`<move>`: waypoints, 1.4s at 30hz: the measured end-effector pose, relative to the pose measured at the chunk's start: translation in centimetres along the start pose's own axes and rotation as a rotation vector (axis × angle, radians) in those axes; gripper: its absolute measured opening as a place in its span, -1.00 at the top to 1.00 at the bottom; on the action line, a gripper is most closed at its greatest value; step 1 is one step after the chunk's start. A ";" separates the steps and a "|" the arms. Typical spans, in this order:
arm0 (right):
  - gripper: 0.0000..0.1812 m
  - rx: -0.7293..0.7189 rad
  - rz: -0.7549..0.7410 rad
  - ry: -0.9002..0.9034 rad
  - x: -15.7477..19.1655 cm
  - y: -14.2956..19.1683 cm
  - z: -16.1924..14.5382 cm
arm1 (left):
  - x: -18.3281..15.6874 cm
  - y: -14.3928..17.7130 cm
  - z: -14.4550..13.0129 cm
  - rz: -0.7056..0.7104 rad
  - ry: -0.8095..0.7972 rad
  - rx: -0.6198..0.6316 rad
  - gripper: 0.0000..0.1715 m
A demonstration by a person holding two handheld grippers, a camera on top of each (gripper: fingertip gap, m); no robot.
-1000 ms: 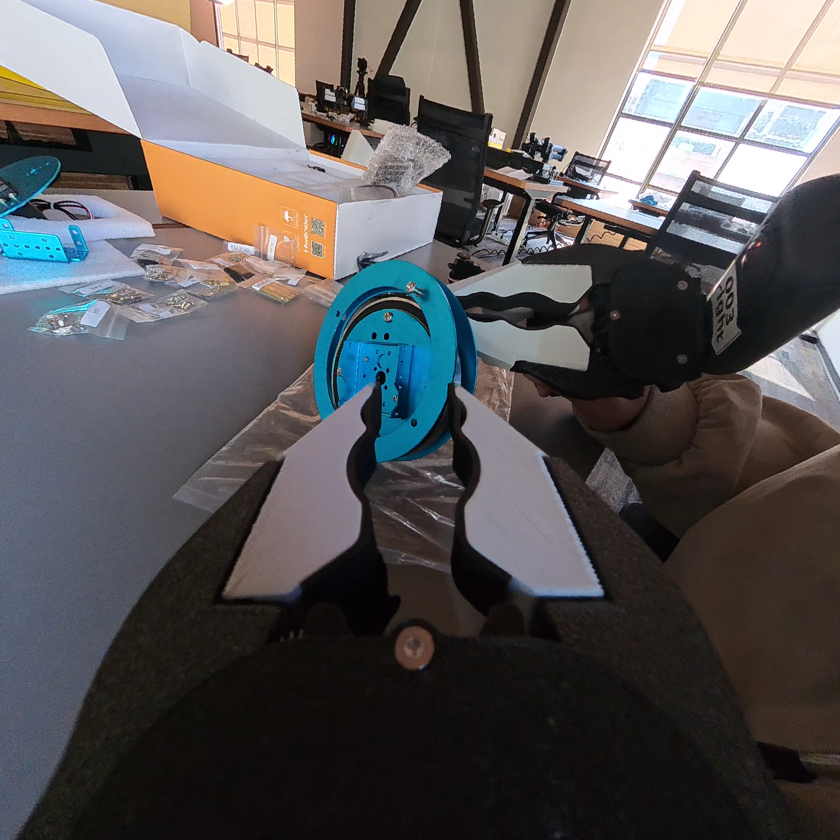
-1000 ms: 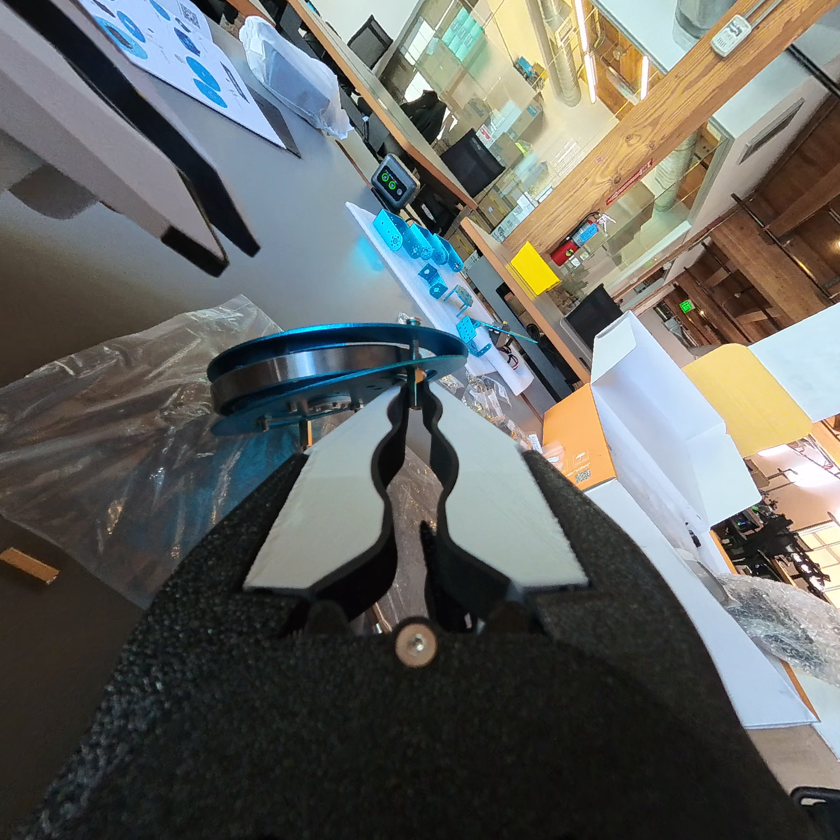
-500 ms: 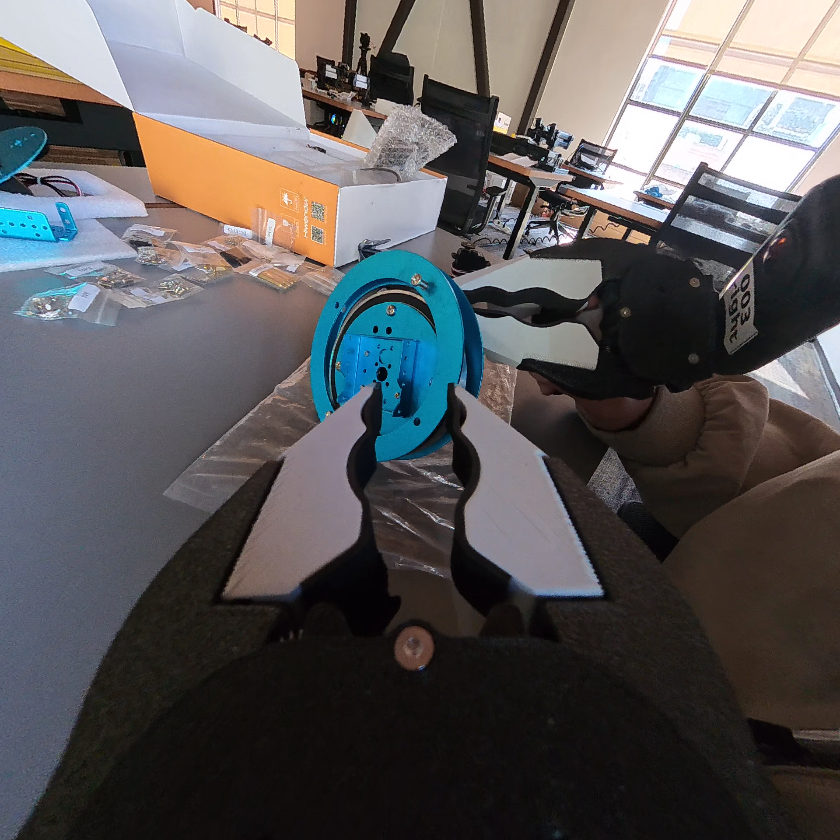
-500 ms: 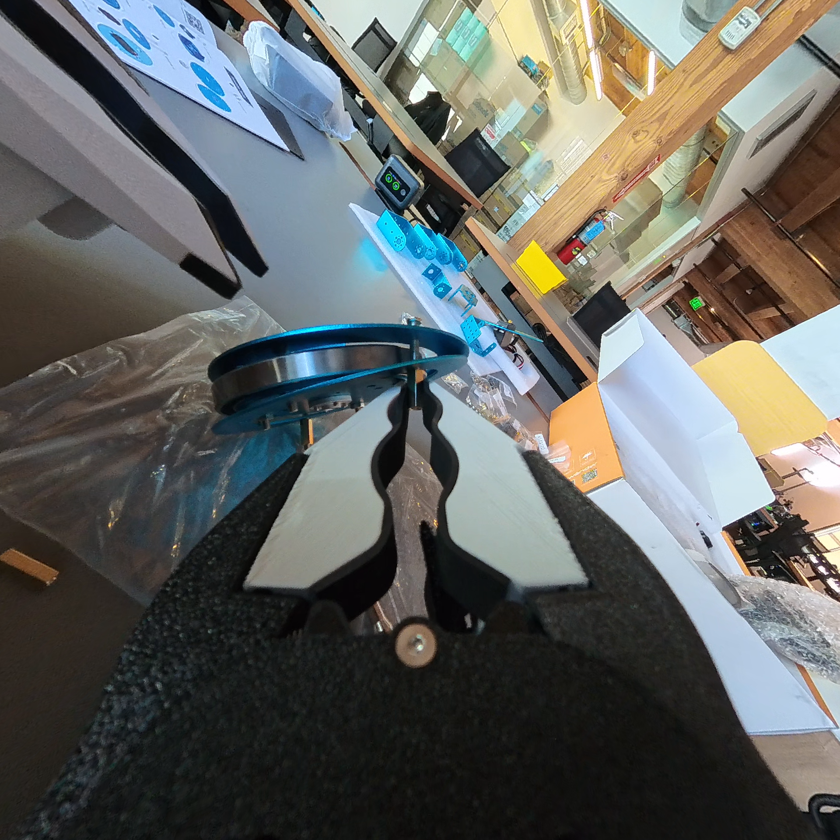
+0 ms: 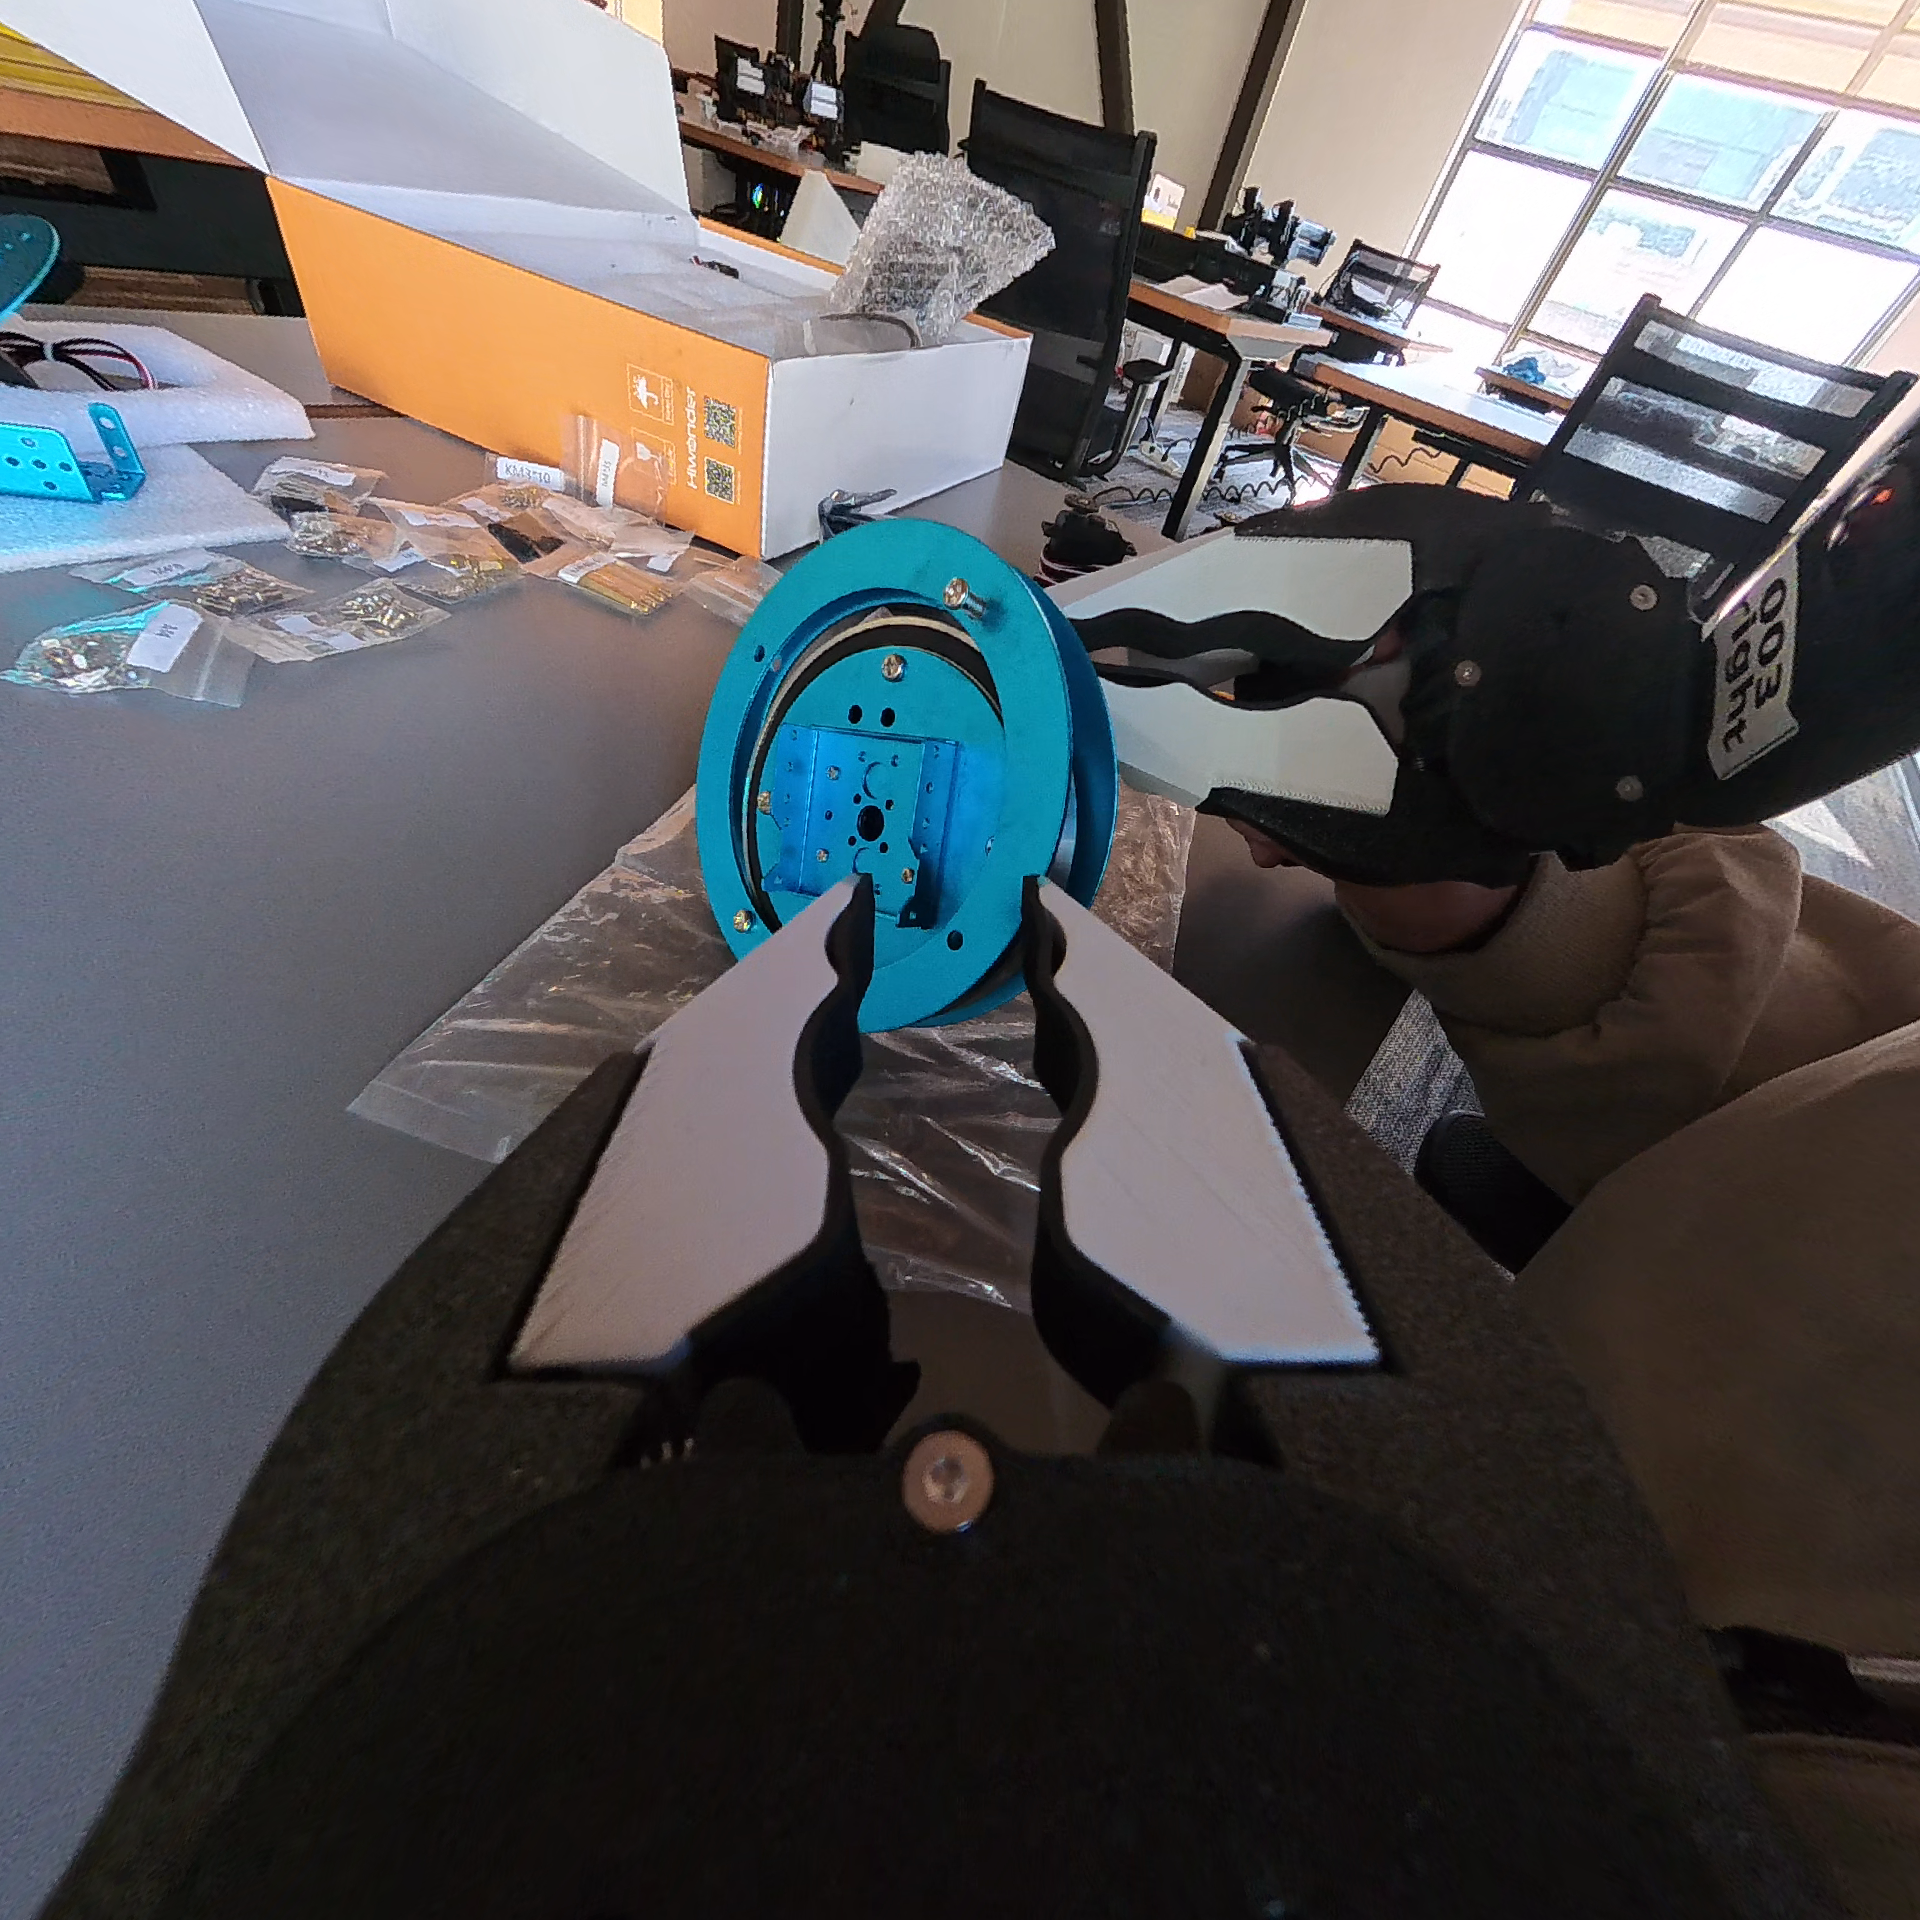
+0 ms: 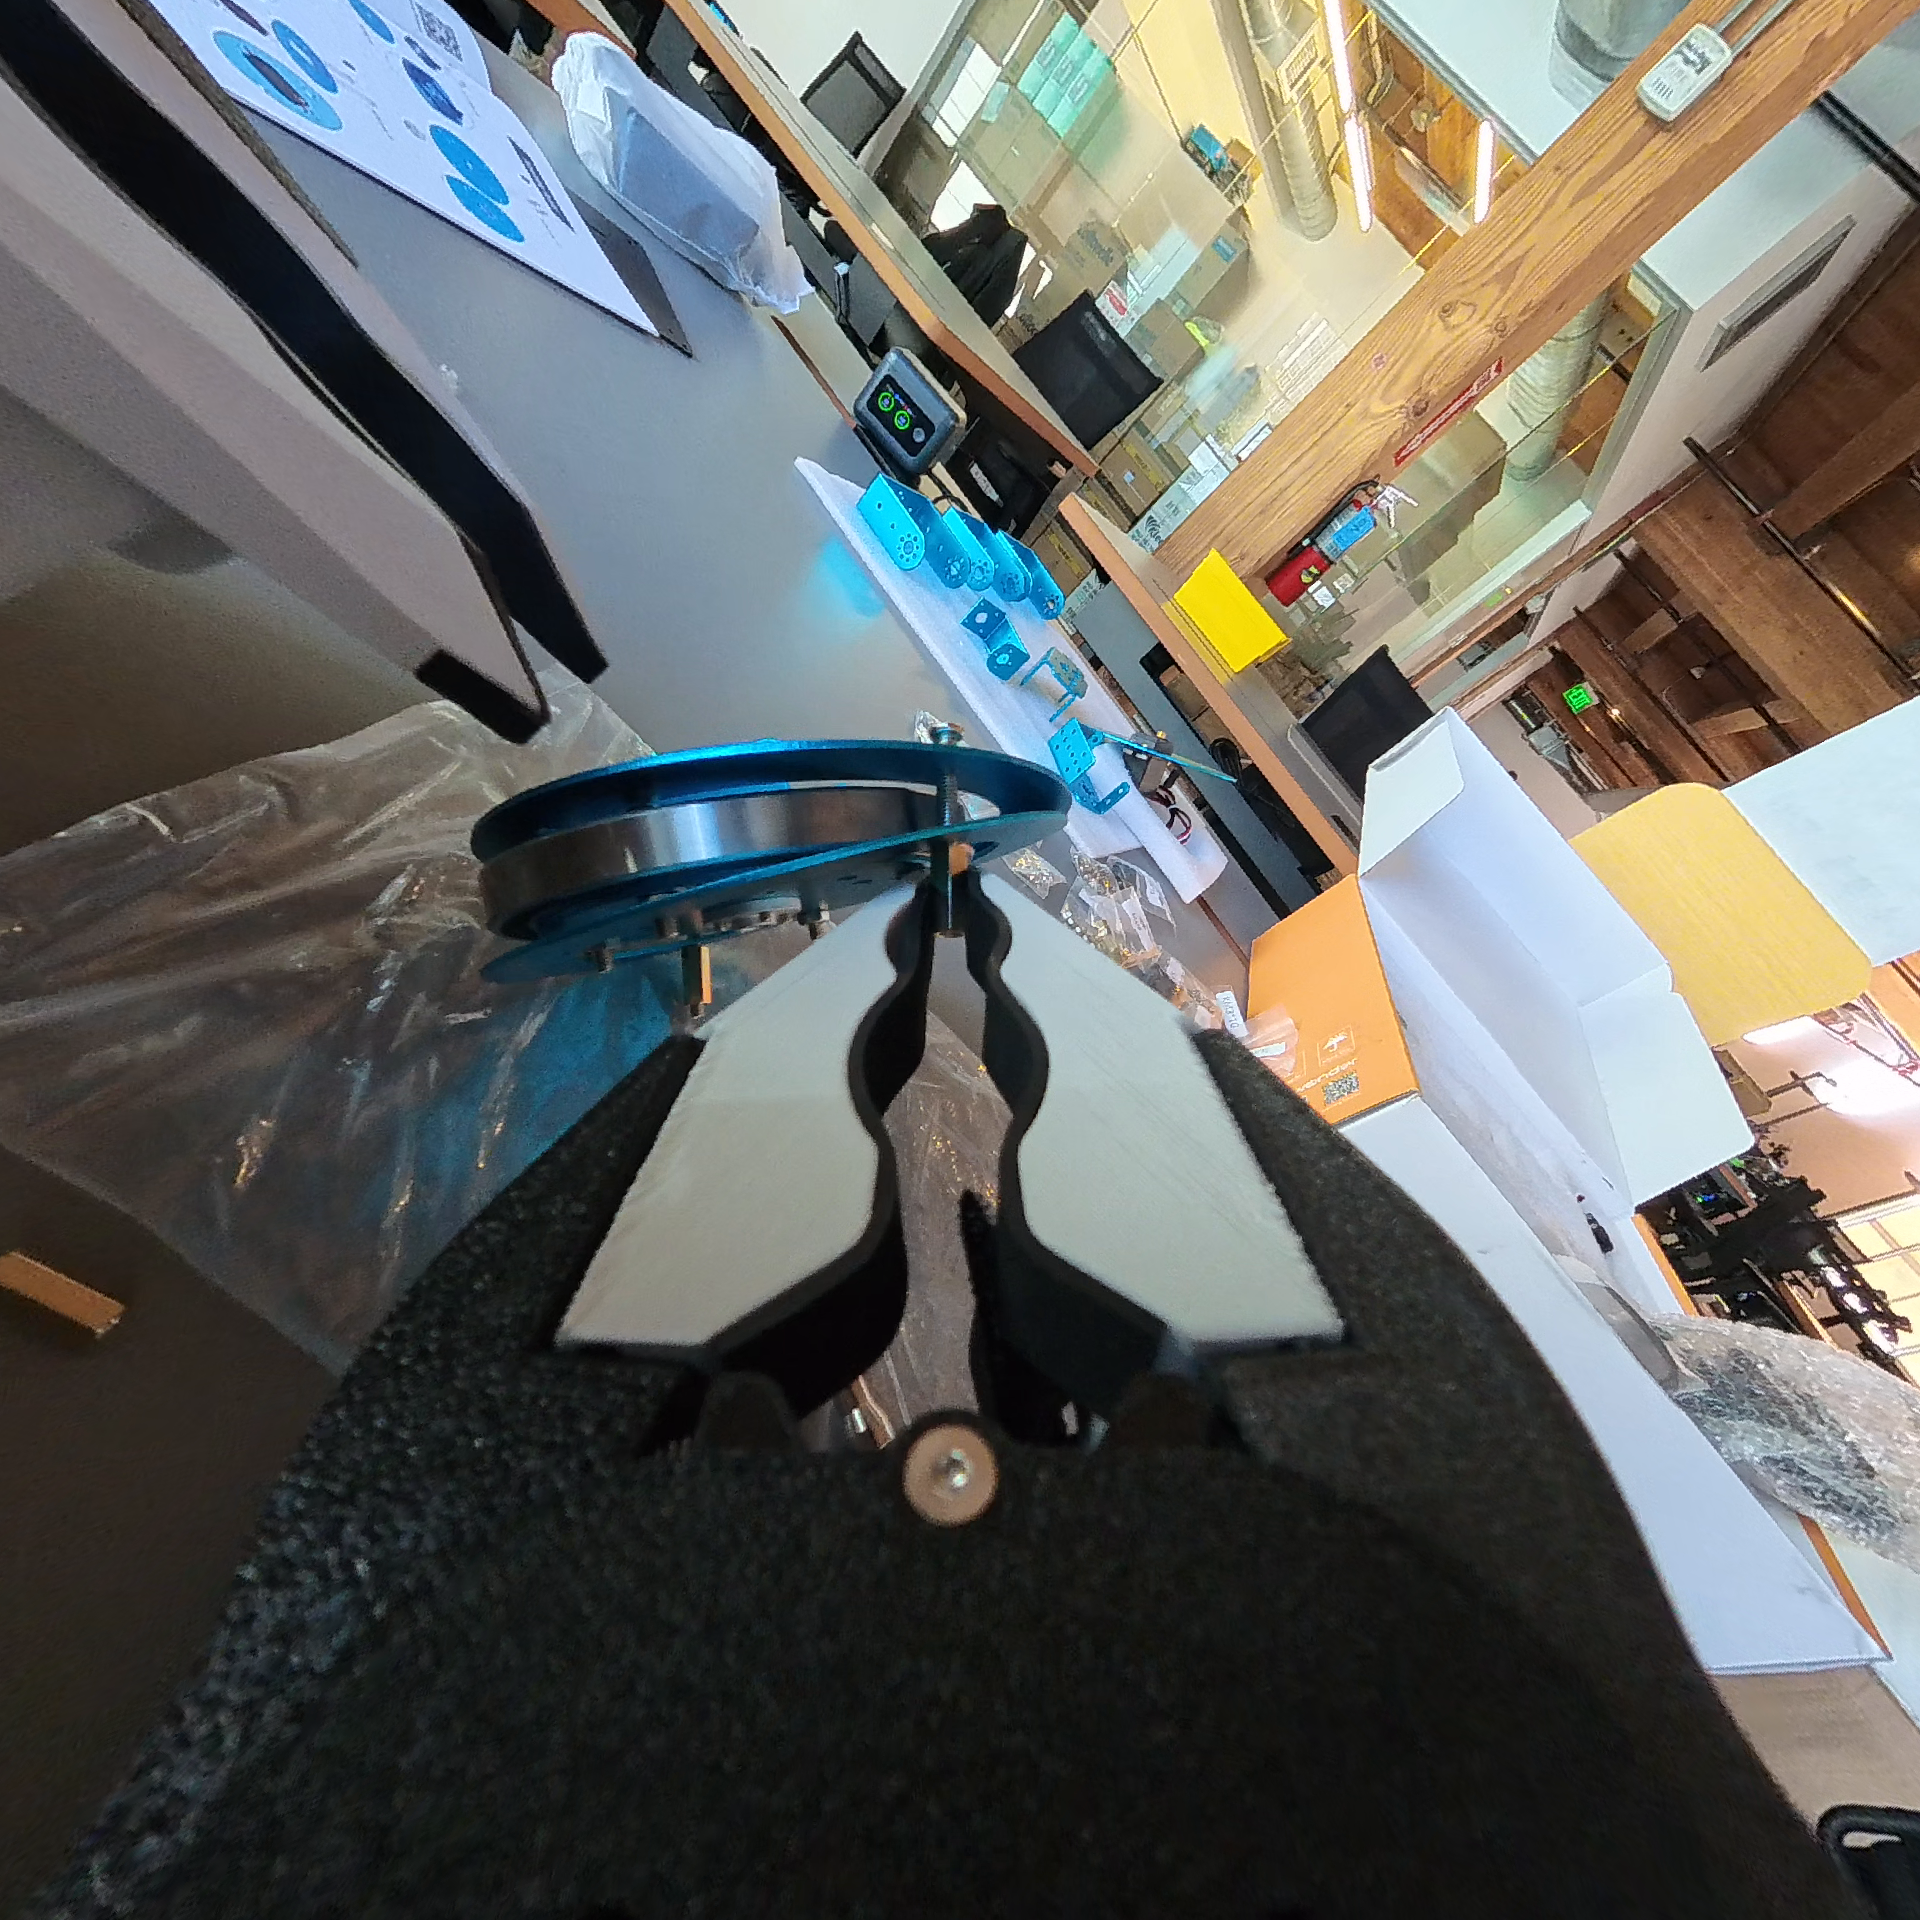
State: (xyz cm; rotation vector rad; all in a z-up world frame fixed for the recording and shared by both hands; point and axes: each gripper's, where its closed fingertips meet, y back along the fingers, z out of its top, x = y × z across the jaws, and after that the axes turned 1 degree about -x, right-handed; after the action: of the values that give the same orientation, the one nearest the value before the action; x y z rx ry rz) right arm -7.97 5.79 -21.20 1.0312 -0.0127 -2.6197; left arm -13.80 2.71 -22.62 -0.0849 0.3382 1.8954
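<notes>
A round blue disc assembly (image 5: 883,727) with a steel ring between its plates stands on edge above a clear plastic bag (image 5: 623,997). My left gripper (image 5: 940,894) is shut on the disc's lower rim, one finger on each face. A screw (image 5: 966,594) sticks through the upper rim. My right gripper (image 6: 948,914) is shut on the shank of this screw (image 6: 943,821) under the disc (image 6: 727,821). It also shows in the left wrist view (image 5: 1091,644), behind the disc's right edge. A left gripper finger (image 6: 312,416) shows at the upper left of the right wrist view.
An open orange and white box (image 5: 520,343) with bubble wrap (image 5: 935,239) stands at the back of the grey table. Small bags of hardware (image 5: 364,582) lie before it. Blue brackets (image 6: 966,561) lie on white foam. A printed sheet (image 6: 416,135) lies far off. A person's tan sleeve (image 5: 1610,966) is at the right.
Both grippers and the disc have shifted slightly together; the background slides a little in both views. Both grips are unchanged.
</notes>
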 end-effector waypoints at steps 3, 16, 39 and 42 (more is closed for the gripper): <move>0.95 0.000 -0.001 0.002 0.0 0.0 0.0 | 0.0 0.0 0.0 0.000 0.006 0.000 0.69; 0.96 0.004 -0.005 0.018 0.2 0.3 0.1 | -0.5 0.1 0.9 -0.046 0.013 -0.026 0.68; 0.96 0.008 0.078 -0.044 0.9 0.1 0.7 | -1.5 -2.0 1.2 0.035 -0.216 0.008 0.46; 0.96 0.046 0.157 -0.074 1.5 -0.6 1.7 | -0.2 -1.7 1.3 0.115 -0.271 0.017 0.45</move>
State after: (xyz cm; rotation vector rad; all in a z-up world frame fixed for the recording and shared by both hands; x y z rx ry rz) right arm -10.27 5.70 -21.02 0.9084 -0.1651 -2.5239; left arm -12.03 3.44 -21.62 0.2050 0.1769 1.9870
